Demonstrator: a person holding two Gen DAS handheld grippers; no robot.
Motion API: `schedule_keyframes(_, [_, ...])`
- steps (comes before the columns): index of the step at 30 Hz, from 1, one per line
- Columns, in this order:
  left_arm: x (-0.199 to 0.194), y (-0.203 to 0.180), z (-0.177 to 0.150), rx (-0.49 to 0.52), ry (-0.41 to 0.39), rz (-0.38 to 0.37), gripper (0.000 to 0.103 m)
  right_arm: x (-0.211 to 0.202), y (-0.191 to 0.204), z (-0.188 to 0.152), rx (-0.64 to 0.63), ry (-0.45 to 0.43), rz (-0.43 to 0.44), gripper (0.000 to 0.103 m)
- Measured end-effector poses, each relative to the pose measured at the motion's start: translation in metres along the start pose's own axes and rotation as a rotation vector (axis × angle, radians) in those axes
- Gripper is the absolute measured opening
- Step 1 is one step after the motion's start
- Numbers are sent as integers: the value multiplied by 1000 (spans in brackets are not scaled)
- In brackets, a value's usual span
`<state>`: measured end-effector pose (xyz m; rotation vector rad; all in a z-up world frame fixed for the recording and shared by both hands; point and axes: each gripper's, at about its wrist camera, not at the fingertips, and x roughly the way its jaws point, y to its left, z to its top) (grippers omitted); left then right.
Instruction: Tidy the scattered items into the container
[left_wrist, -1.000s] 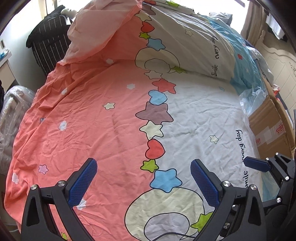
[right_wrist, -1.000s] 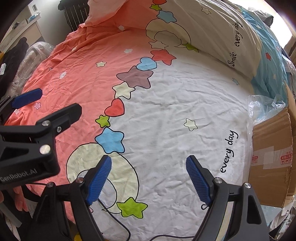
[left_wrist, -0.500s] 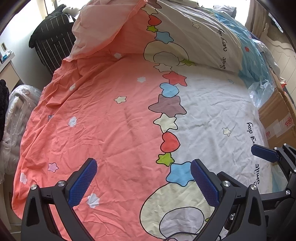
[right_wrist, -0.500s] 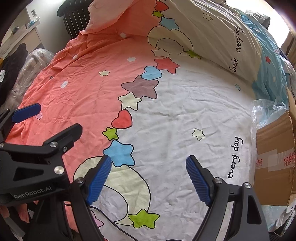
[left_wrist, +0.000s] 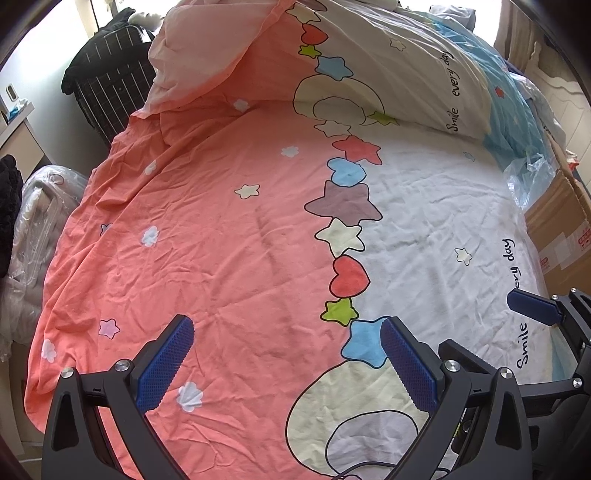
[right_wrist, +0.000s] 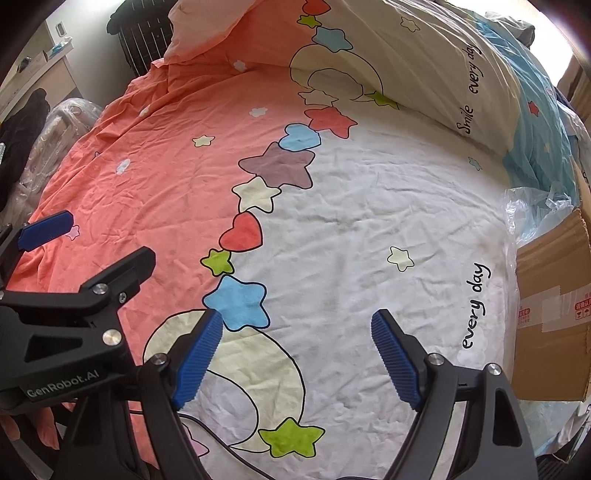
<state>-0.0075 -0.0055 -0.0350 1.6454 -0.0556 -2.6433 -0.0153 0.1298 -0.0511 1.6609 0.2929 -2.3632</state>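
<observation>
My left gripper (left_wrist: 286, 336) is open and empty above a bed sheet (left_wrist: 221, 240) printed with stars and hearts, pink on the left and white on the right. My right gripper (right_wrist: 295, 328) is open and empty above the same sheet (right_wrist: 369, 221). The right gripper's blue fingertip (left_wrist: 532, 306) shows at the right edge of the left wrist view. The left gripper's body (right_wrist: 74, 314) shows at the left of the right wrist view. No scattered items and no container are clearly in view on the bed.
A folded duvet (left_wrist: 388, 55) lies across the far end of the bed. A cardboard box (right_wrist: 550, 306) and a clear plastic bag (right_wrist: 532, 210) sit off the bed's right side. A dark striped suitcase (left_wrist: 110, 85) and plastic-wrapped items (left_wrist: 33, 221) stand at the left.
Both grippers have drawn back and lifted a little, so the sheet pattern has slid away and more of the bed shows. Both stay open and empty.
</observation>
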Motion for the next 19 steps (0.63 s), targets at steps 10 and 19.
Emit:
schedule_keyframes(10, [4, -1, -4, -17, 21, -5, 103, 5, 0, -4, 5, 12, 5, 80])
schedule_keyframes(19, [2, -4, -6, -8, 10, 4, 103, 4, 0, -7, 4, 11, 0, 80])
